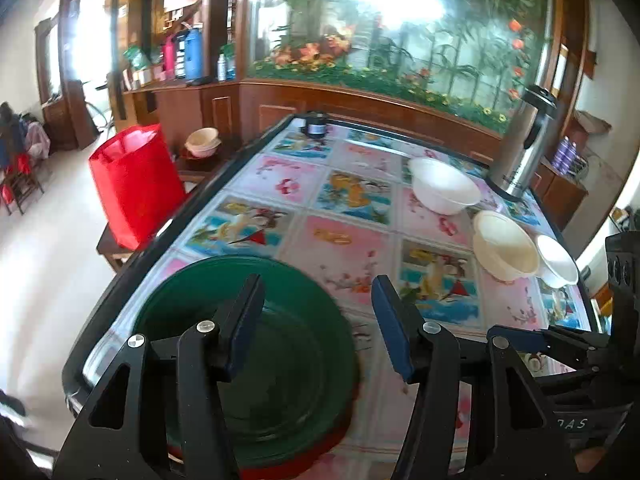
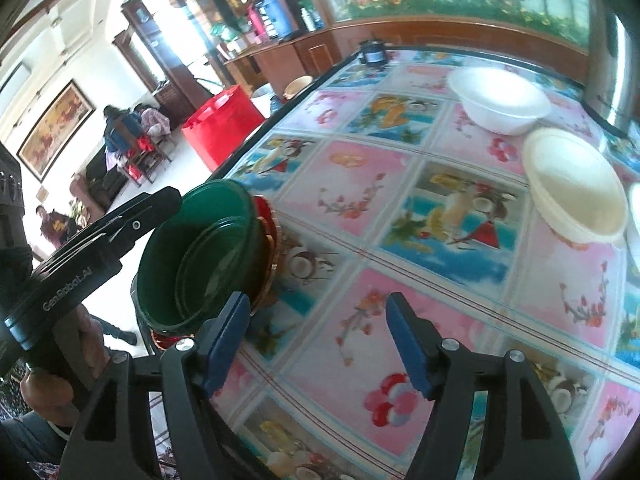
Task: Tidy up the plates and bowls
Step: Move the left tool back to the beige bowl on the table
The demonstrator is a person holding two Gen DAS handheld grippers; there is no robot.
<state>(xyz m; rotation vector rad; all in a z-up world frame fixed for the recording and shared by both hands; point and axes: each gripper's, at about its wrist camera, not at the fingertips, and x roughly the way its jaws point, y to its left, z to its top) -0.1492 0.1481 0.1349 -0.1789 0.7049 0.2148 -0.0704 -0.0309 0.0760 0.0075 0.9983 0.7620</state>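
A green plate [image 1: 280, 344] tops a stack with a red plate [image 1: 288, 466] under it at the table's near left corner; the stack also shows in the right wrist view [image 2: 200, 256]. My left gripper [image 1: 318, 296] is open and empty, just above the stack's right side. My right gripper [image 2: 316, 312] is open and empty over the tablecloth, right of the stack. A white bowl [image 1: 444, 186], a cream bowl [image 1: 504, 244] and a small white bowl [image 1: 558, 260] stand at the table's right side. The white bowl [image 2: 500, 100] and cream bowl [image 2: 576, 184] show in the right wrist view.
A steel thermos [image 1: 524, 144] stands behind the bowls. A small dark jar [image 1: 316, 126] sits at the table's far edge. A red bag [image 1: 134, 184] stands on a stool left of the table. The flowered tablecloth [image 1: 344, 236] covers the table.
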